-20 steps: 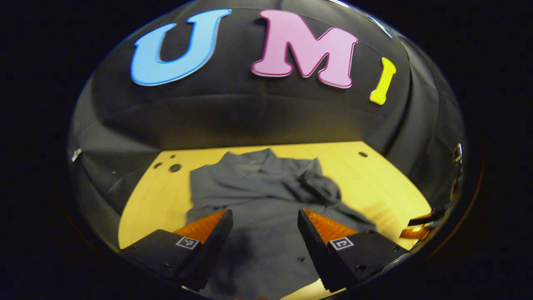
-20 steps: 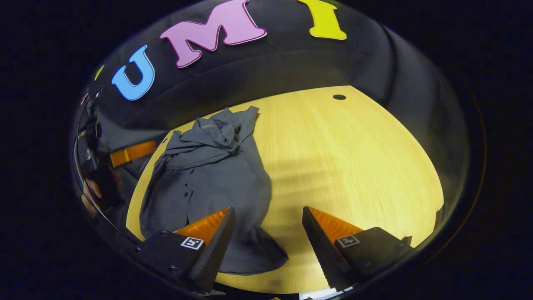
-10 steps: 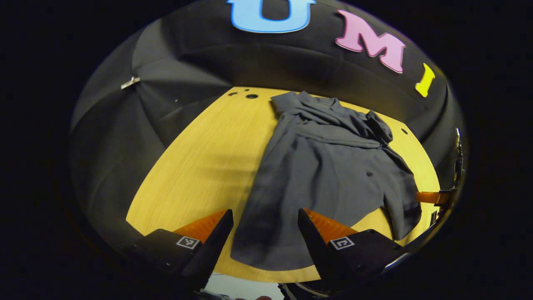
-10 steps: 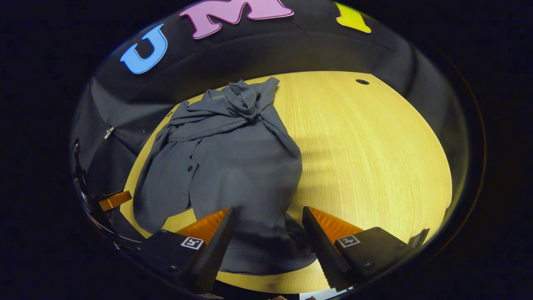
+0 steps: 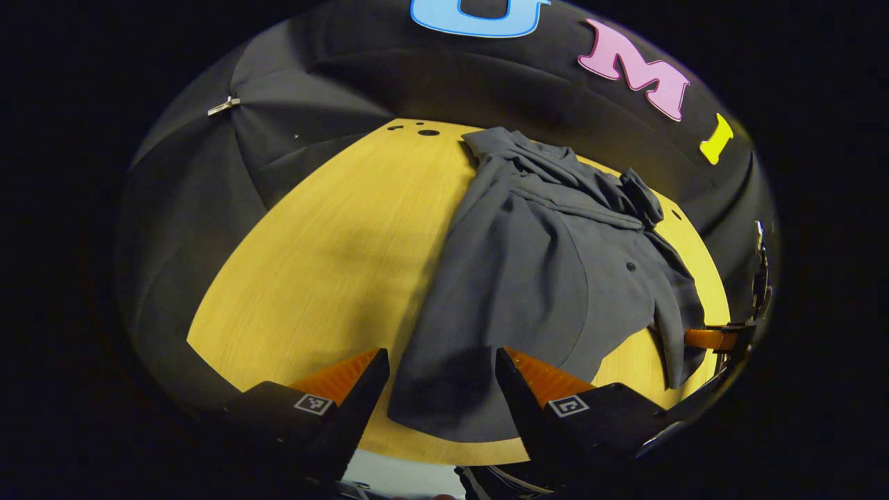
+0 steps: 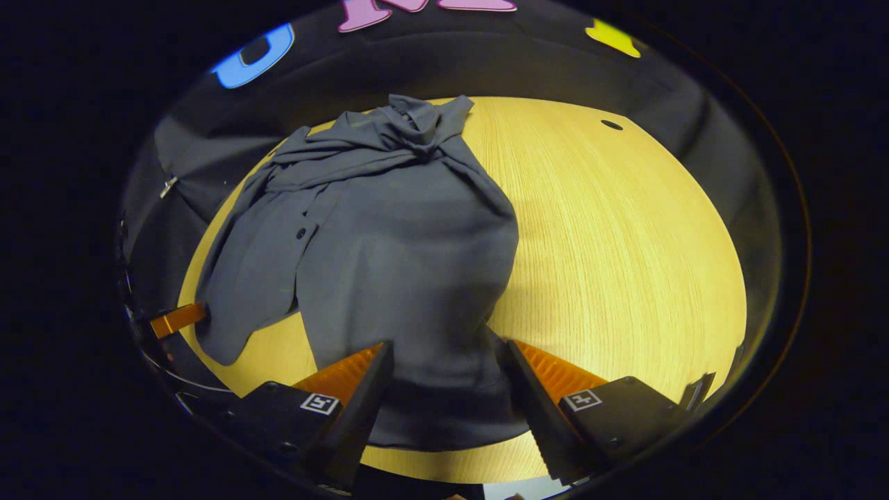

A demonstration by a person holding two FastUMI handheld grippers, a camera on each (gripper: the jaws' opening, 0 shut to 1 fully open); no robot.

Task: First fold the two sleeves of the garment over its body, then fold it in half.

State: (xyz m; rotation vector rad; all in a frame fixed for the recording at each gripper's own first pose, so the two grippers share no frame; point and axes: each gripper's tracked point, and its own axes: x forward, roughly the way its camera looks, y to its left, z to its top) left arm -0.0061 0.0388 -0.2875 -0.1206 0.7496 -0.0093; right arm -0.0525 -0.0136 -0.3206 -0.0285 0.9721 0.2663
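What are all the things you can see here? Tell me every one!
Shirt: one, dark grey, buttoned, lying rumpled on the table, sleeves bunched near the collar at the far end.
Table: one, yellow wood, under the shirt, with small dark holes near its far edge.
Booth wall: black cloth, behind and around the table.
Metal clip: one, silver, on the cloth wall.
Left gripper: one, open, over the shirt's near hem.
Right gripper: one, open, over the shirt's near hem on the other side.
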